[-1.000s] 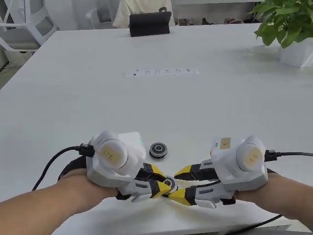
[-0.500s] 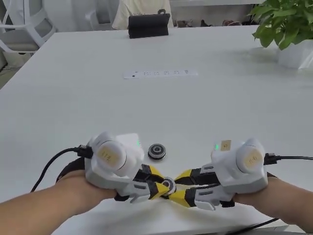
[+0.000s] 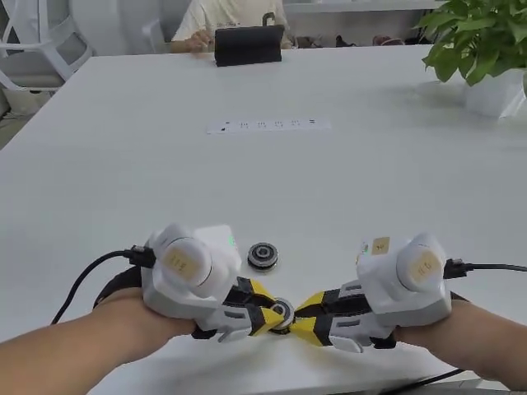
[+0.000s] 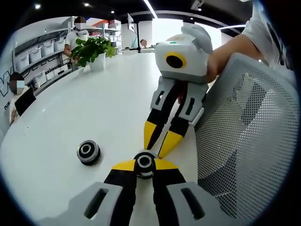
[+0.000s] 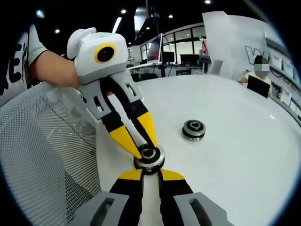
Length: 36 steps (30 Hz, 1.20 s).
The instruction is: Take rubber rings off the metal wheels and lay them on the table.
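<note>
Mesh of a grey chair back, perforated and curved, lies nearest, on the person's side of the metal wheel. That wheel is a short round disc, dark at the rim and bright steel at the hub. It sits at the near edge of the smooth white table.

Two grippers meet at it, both white-bodied with black jaws tipped in yellow. The left gripper comes in from the wheel's left and clamps it between its yellow tips. The right gripper comes from the opposite side, its jaws drawn narrow and its tips right at the wheel's rim. I cannot tell whether they pinch anything.

There are two wheels in all. The second wheel lies flat and alone just beyond the held one, apart from both grippers, with a rubber ring round it.

Well beyond the held wheel lies one long white power strip. Farther still, at the table's far edge, one black tablet stands upright. One leafy green plant in a white pot is far off to the right.
</note>
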Available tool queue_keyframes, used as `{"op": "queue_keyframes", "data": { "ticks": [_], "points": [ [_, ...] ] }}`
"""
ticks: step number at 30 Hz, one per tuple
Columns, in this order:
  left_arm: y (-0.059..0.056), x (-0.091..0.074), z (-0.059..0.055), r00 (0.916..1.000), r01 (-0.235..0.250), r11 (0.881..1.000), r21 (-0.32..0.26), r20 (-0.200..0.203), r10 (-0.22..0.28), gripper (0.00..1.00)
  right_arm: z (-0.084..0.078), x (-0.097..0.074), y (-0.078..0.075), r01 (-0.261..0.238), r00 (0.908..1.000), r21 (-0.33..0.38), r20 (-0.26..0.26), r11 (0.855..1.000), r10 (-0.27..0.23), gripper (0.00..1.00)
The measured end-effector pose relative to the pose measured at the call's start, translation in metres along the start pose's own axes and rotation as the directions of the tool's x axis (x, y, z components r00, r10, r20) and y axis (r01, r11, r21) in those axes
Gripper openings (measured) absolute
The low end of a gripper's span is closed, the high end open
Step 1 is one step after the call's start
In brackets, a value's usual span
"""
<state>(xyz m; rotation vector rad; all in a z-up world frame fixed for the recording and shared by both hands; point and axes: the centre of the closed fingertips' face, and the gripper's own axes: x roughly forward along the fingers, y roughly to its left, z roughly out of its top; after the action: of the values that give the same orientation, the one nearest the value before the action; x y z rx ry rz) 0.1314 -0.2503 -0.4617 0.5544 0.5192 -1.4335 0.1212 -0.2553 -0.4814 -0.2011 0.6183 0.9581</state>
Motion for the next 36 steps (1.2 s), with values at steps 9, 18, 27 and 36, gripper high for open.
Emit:
{"op": "queue_keyframes", "data": {
  "ticks": [9, 18, 27, 36],
  "points": [
    [0.0004, 0.0004, -0.0001, 1.0, -0.002, 1.0, -0.003, 0.0, 0.002, 0.07, 0.0, -0.0015, -0.0039, 0.016, 0.9999, 0.033, 0.003, 0.999, -0.016, 0.02],
    [0.0005, 0.0004, -0.0002, 1.0, -0.003, 1.0, -0.002, -0.001, 0.003, 0.07, -0.0002, -0.001, -0.0031, 0.032, 0.9994, -0.019, -0.016, 0.999, -0.032, 0.01],
    [0.0003, 0.0003, -0.0003, 1.0, -0.001, 1.0, -0.002, 0.001, 0.001, 0.07, 0.0, -0.0007, -0.0018, 0.035, 0.9972, -0.22, -0.057, 0.975, -0.049, 0.03],
    [0.0003, 0.0006, -0.0005, 1.0, 0.001, 1.0, -0.004, 0.001, -0.001, 0.07, 0.0007, -0.0007, -0.0042, 0.036, 0.9973, -0.178, -0.057, 0.983, -0.047, 0.04]
  ]
}}
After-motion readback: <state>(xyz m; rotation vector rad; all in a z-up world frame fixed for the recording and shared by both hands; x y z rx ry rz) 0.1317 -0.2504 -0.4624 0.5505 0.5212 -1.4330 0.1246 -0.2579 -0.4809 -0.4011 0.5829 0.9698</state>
